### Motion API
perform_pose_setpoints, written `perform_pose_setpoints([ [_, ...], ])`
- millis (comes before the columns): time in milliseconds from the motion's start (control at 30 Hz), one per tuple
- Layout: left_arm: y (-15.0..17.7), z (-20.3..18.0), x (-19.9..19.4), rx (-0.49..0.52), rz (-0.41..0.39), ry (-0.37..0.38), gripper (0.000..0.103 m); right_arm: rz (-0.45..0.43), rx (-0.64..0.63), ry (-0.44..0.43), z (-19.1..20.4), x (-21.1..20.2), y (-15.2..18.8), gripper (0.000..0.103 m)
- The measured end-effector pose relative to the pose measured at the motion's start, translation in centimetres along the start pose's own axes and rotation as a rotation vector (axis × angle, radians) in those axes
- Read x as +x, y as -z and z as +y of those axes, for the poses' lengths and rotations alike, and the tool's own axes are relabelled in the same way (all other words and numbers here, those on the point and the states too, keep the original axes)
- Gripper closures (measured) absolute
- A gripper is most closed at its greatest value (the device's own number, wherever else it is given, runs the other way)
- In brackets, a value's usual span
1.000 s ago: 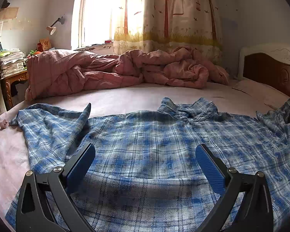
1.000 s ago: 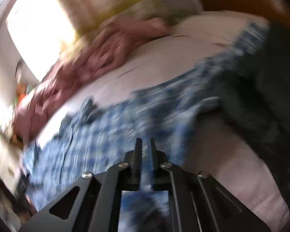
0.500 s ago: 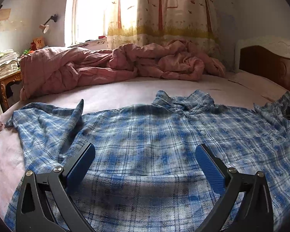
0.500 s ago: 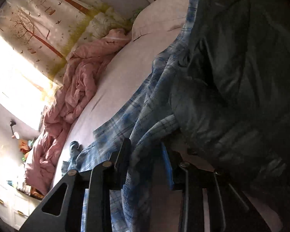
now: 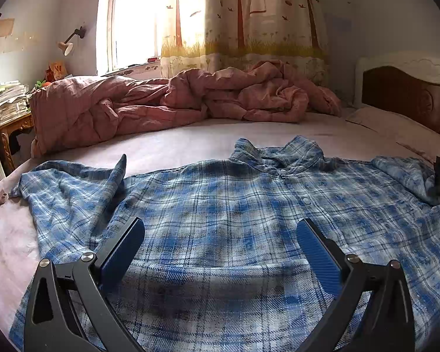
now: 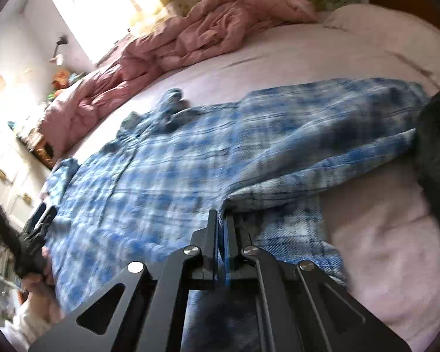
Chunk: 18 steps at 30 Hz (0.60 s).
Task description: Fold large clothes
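1. While its jaws are finishing closing, the right gripper (image 6: 221, 220) is pinching the plaid shirt's (image 6: 167, 158) blurred sleeve edge.
2. Left gripper (image 5: 220, 234) is hanging released over shirt.
3. Shirt is lying on the bed (image 5: 176, 143), nearer hem cropped; earlier view was blocked by dark fabric (image 6: 437, 146).

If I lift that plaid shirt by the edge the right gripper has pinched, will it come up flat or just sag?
Probably sag: the plaid shirt is thin cloth, already creased and rumpled where the right gripper pinches its edge. It likely weighs little, so the closed grip should hold. The rest may drag across the bed sheet rather than follow neatly.
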<state>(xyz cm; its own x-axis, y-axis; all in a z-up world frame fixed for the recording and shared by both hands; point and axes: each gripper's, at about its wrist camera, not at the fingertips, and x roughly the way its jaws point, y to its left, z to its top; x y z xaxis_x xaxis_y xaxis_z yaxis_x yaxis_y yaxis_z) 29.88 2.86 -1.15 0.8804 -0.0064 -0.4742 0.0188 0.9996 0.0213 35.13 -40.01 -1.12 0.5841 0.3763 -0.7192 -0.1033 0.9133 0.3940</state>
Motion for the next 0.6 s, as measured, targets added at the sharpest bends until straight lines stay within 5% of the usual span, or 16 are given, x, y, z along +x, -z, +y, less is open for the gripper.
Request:
perform_pose_setpoints([
  [100,0.0,0.0,0.0,-0.002,0.0,0.0,0.0,-0.087,0.152,-0.026,-2.4,-1.3,-0.5,0.097],
  [267,0.0,0.0,0.1,-0.003,0.008,0.001,0.0,-0.183,0.326,0.039,-6.6,-3.1,-0.7,0.059],
  [333,0.0,0.1,0.0,-0.005,0.009,0.002,0.0,-0.198,0.382,0.04,-7.9,-3.1,-0.8,0.052],
  [600,0.1,0.2,0.5,-0.01,0.024,0.007,0.0,-0.279,0.552,0.0,-12.6,-3.3,-1.3,0.051],
])
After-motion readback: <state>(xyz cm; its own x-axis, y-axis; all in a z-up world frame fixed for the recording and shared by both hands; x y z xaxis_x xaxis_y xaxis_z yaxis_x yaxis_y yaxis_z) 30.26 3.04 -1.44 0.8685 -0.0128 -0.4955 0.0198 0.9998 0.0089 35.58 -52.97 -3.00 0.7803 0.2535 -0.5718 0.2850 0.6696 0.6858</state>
